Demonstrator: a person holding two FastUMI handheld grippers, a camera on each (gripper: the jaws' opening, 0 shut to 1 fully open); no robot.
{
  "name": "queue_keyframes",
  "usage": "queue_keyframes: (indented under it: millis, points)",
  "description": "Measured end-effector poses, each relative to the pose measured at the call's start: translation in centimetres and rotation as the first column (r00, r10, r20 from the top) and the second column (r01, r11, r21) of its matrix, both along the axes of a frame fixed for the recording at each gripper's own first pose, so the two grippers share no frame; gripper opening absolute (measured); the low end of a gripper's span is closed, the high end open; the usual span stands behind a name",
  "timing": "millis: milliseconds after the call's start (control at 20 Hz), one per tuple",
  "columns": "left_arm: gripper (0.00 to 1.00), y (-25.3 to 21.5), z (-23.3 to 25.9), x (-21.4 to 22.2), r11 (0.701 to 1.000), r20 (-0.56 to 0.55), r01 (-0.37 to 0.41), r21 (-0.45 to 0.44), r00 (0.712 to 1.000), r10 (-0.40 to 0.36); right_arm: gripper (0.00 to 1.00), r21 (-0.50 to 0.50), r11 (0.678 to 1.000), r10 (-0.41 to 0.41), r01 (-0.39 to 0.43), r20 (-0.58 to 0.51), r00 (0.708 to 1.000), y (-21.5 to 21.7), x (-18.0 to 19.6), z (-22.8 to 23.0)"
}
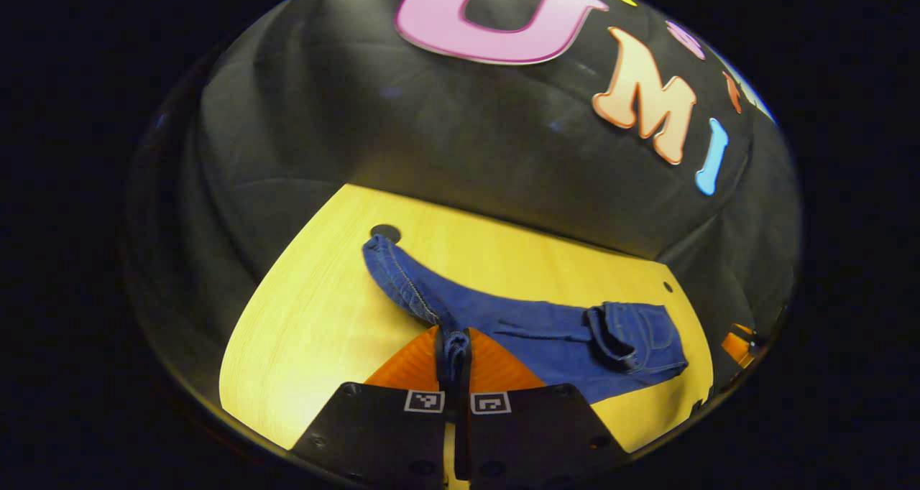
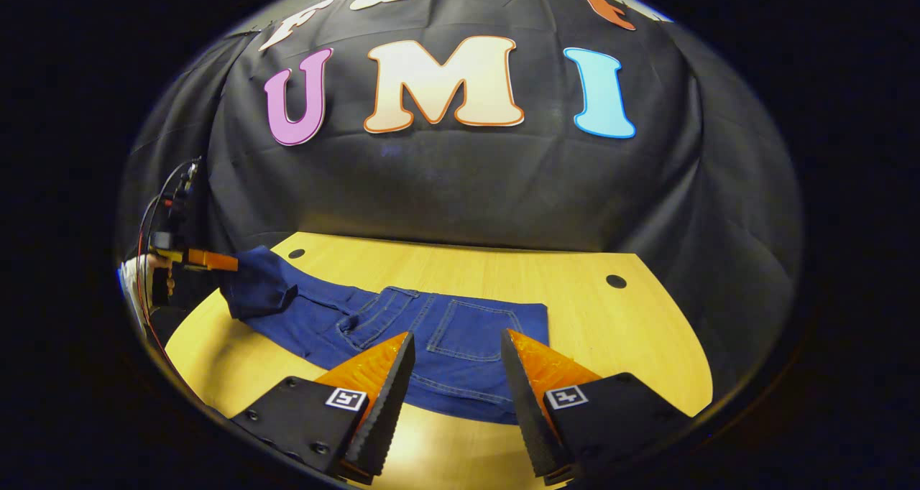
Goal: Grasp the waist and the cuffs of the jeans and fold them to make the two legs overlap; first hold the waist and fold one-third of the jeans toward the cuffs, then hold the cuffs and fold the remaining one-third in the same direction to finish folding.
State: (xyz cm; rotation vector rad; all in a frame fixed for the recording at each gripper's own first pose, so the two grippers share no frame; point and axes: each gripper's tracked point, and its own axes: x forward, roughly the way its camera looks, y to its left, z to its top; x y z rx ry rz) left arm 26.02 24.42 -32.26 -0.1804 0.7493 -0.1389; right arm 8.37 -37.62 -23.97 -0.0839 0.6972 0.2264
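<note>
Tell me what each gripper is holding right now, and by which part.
The left gripper is shut on the jeans, pinching the cuff end. The right gripper is open above the waist end, holding nothing.

Left gripper view sits low at one end of the yellow wooden counter (image 1: 309, 317), looking along it; right gripper view faces the black cloth wall (image 2: 460, 181) squarely. Both share the counter and wall.

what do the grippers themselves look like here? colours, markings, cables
Both match: the left gripper and the right gripper have orange wedge-shaped fingers with black ribbed pads, on black bolted plates that each carry a small white square marker. In the right gripper view, the left gripper's body has red and black cables looping from it, with a pale sleeve beside it.
</note>
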Motion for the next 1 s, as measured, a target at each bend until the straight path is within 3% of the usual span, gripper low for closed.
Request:
queue_keyframes:
  millis: [200, 300, 350, 400, 450, 500, 600, 1000]
  points:
    - [0.00, -5.8, 3.0, 0.9, 0.998, 0.049, 0.065, 0.027, 0.997, -0.066, 0.75, 0.028, 1.000, 0.002, -0.002, 0.015, 1.000, -2.9, -0.5, 1.5]
    - [0.00, -8.7, 4.1, 1.3, 0.996, 0.067, 0.083, 0.021, 0.994, -0.084, 0.79, 0.042, 0.999, -0.007, 0.006, 0.014, 1.000, -4.5, -1.0, 1.9]
    - [0.00, -10.0, 4.6, 1.4, 0.996, 0.077, 0.091, 0.019, 0.993, -0.092, 0.72, 0.047, 0.999, -0.012, 0.012, 0.009, 1.000, -5.3, -1.2, 1.9]
    - [0.00, -11.2, 5.2, 1.7, 0.995, 0.085, 0.102, 0.017, 0.991, -0.103, 0.79, 0.048, 0.999, -0.020, 0.019, 0.008, 1.000, -6.3, -1.4, 1.8]
    - [0.00, -12.5, 5.7, 2.0, 0.994, 0.096, 0.111, 0.016, 0.989, -0.112, 0.75, 0.049, 0.998, -0.026, 0.026, 0.006, 1.000, -7.0, -1.6, 1.9]
    - [0.00, -13.6, 5.9, 2.1, 0.992, 0.103, 0.125, 0.014, 0.987, -0.126, 0.79, 0.053, 0.998, -0.034, 0.034, 0.005, 0.999, -7.8, -1.7, 1.9]
    - [0.00, -16.1, 6.5, 2.3, 0.989, 0.112, 0.149, 0.013, 0.982, -0.149, 0.75, 0.060, 0.997, -0.049, 0.048, 0.011, 0.999, -9.4, -2.0, 2.4]
    - [0.00, -27.2, 7.0, 2.8, 0.961, 0.140, 0.275, 0.001, 0.952, -0.272, 0.78, 0.046, 0.996, -0.073, 0.072, 0.025, 0.997, -14.5, -3.4, 3.6]
